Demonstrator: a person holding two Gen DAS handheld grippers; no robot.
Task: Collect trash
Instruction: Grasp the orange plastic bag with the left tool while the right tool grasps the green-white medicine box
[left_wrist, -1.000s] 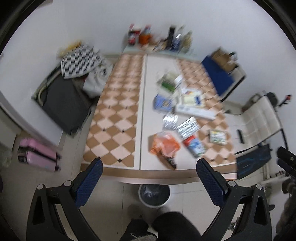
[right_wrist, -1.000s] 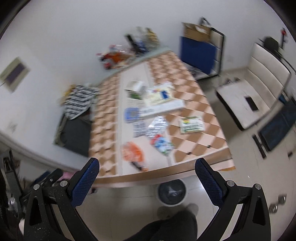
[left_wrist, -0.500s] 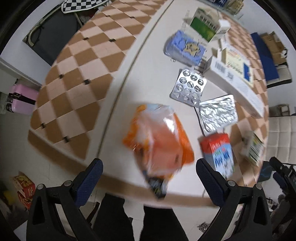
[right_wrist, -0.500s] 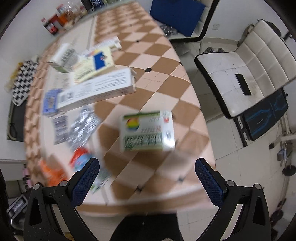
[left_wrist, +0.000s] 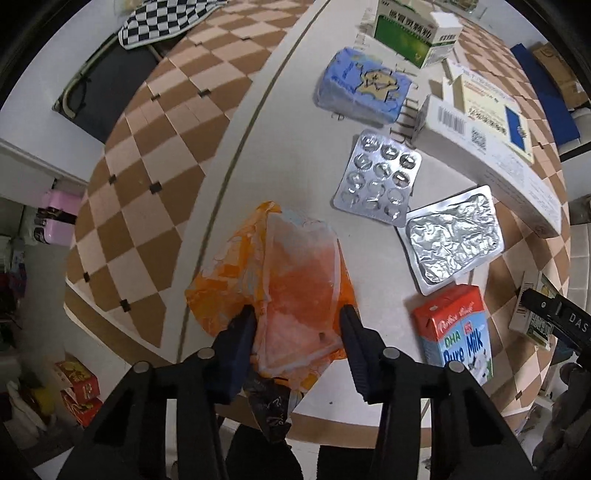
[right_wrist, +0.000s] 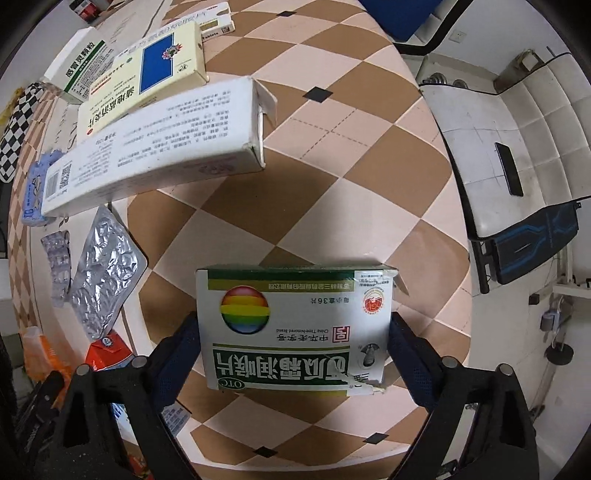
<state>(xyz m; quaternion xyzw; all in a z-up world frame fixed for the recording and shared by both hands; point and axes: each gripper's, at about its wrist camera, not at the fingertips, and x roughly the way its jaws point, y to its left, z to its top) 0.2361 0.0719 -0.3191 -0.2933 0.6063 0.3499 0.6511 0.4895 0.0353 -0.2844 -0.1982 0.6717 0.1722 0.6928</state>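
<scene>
A crumpled orange plastic bag (left_wrist: 295, 266) lies near the front edge of the checkered table (left_wrist: 155, 155). My left gripper (left_wrist: 295, 312) points down over it. Both blue pads pinch the near end of the bag, so this gripper is shut on it. In the right wrist view a white and green medicine box (right_wrist: 295, 354) with a rainbow ball lies flat on the table (right_wrist: 332, 147). My right gripper (right_wrist: 293, 321) straddles the box. Its jaws are closing, and the pads meet the box's two short sides.
Beside the bag lie a red milk carton (left_wrist: 458, 332), a pill blister (left_wrist: 380, 177), a foil sheet (left_wrist: 454, 243), a blue tissue pack (left_wrist: 364, 90) and a long white box (left_wrist: 491, 162). A white chair (right_wrist: 480, 110) holding a phone (right_wrist: 509, 170) stands right of the table.
Both grippers came down from high above the table. The left jaws closed onto the orange bag. The right jaws narrowed around the medicine box.
</scene>
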